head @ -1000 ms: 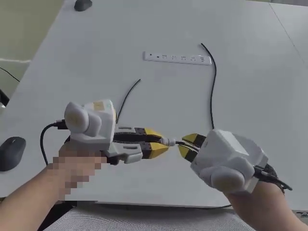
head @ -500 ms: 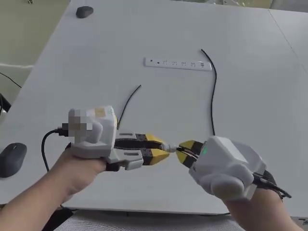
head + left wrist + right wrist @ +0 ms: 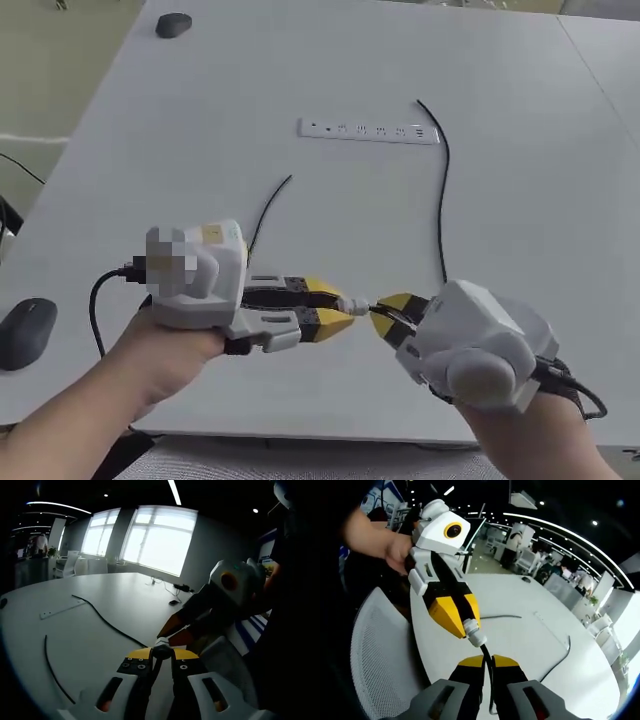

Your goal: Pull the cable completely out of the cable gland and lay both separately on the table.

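Left gripper [image 3: 343, 306] clamps the small white plastic cable gland [image 3: 353, 303]. Right gripper [image 3: 388, 308], at its 3 o'clock, pinches the thin black cable [image 3: 443, 200] above the white desk [image 3: 200, 120]. Gap's barely wider than a moment ago, so I'd say the pull's hardly started.

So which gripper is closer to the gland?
Left. The left gripper is shut on the gland itself; the right gripper clamps the cable just beside it.
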Tool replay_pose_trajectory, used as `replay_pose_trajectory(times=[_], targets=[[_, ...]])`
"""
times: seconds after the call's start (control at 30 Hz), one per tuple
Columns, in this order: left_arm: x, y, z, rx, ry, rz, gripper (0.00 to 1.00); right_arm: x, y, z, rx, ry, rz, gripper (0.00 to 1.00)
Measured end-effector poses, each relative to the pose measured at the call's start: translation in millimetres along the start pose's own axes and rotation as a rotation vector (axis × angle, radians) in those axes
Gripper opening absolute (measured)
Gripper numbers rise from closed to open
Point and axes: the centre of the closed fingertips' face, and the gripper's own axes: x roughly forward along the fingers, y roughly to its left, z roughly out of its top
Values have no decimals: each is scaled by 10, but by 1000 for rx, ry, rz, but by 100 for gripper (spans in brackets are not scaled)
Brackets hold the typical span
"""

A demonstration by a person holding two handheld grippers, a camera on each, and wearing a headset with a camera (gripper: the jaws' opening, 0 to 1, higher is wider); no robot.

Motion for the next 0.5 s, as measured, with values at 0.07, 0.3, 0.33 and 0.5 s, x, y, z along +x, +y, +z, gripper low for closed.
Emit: replay_pose_trajectory(times=[0.07,0.3,0.33,0.5], targets=[[4,-3,1,2,0,1,14,-1,-6,-14,18,-1,1,0],[17,-5,-16,-4,6,1,14,7,-3,-65,24,4,-4,0],[19,-5,-18,-3,7,1,14,6,-4,-68,29,4,-4,0],[8,-8,-25,-3,4,4,14,11,-52,-140,73,14,-12,0]])
